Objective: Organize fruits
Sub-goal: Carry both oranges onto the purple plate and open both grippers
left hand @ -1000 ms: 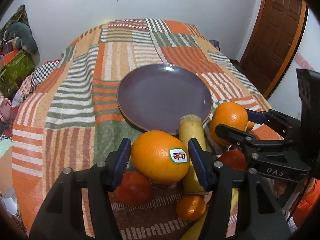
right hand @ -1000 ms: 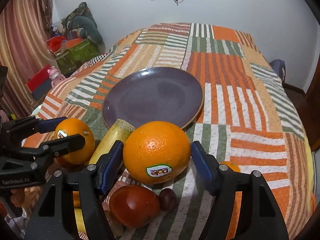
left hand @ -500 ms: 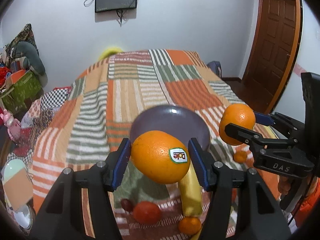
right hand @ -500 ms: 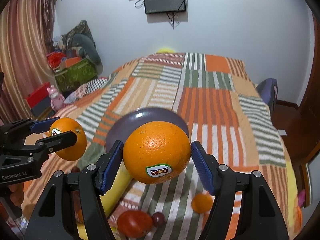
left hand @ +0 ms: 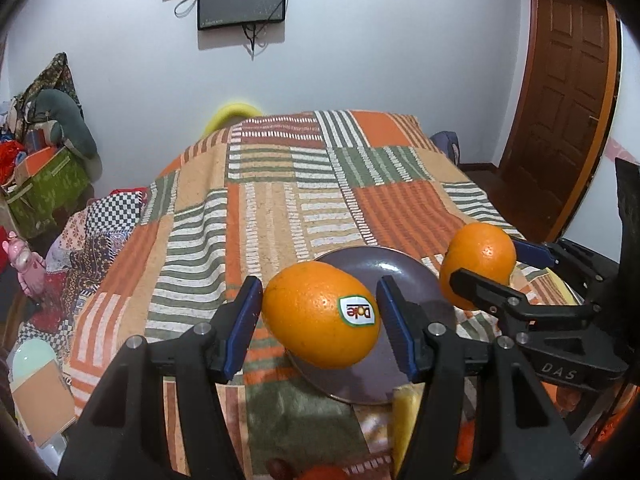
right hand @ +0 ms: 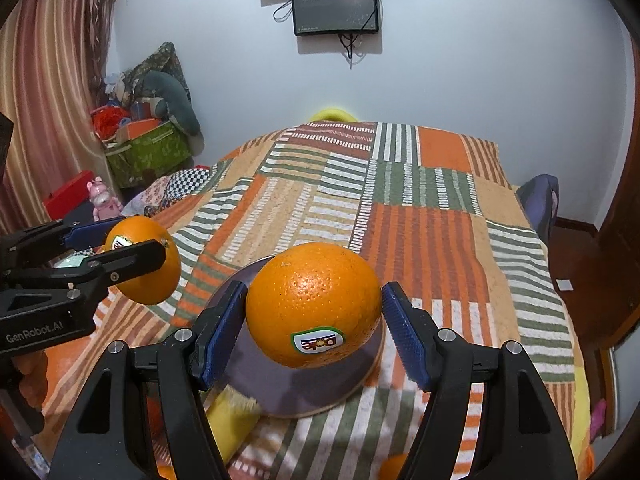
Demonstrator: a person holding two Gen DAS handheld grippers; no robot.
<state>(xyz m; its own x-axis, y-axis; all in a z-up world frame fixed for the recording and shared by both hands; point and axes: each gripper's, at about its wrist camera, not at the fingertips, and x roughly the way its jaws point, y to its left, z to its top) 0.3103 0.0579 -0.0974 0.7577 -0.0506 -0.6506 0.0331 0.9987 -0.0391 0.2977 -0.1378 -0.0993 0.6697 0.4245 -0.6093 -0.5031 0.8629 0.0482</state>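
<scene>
My left gripper (left hand: pixel 320 316) clamps a pebbly, stickered orange (left hand: pixel 320 314); my right gripper (right hand: pixel 314 314) clamps its round twin (right hand: pixel 314 304). A smooth plate (right hand: pixel 276 384) lies below both.

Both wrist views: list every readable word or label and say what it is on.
"Dole", upside down: sticker on the left gripper's orange.
"Dole", upside down: sticker on the right gripper's orange.
"DAS": right gripper body, seen from the left wrist.
"GenRobot.AI": left gripper body, seen from the right wrist.
Wall screen: text too small to read.
</scene>
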